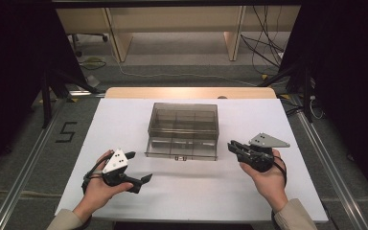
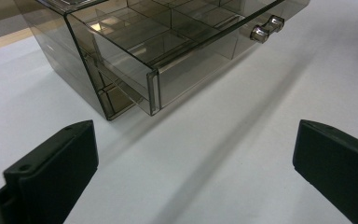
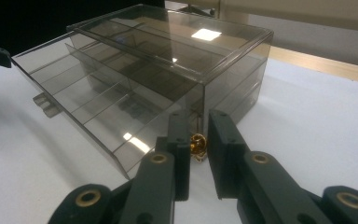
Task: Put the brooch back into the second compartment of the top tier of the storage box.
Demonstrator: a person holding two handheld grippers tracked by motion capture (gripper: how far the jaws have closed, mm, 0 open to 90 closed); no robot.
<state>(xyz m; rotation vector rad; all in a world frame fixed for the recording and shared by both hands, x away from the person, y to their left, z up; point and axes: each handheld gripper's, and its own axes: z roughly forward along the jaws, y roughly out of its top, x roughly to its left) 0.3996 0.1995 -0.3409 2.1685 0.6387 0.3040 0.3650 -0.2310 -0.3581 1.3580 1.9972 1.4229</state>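
My right gripper (image 3: 198,144) is clamped on a small gold piece (image 3: 197,144); left gripper (image 1: 135,167) gapes. Next: place it into the open drawer (image 1: 181,147).

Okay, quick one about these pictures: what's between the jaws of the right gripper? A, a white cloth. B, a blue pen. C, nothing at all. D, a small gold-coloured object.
D: in the right gripper view, the right gripper has its two black jaws nearly together with a small shiny gold-coloured object between them, just in front of the smoky clear drawer box, whose drawer is pulled out.
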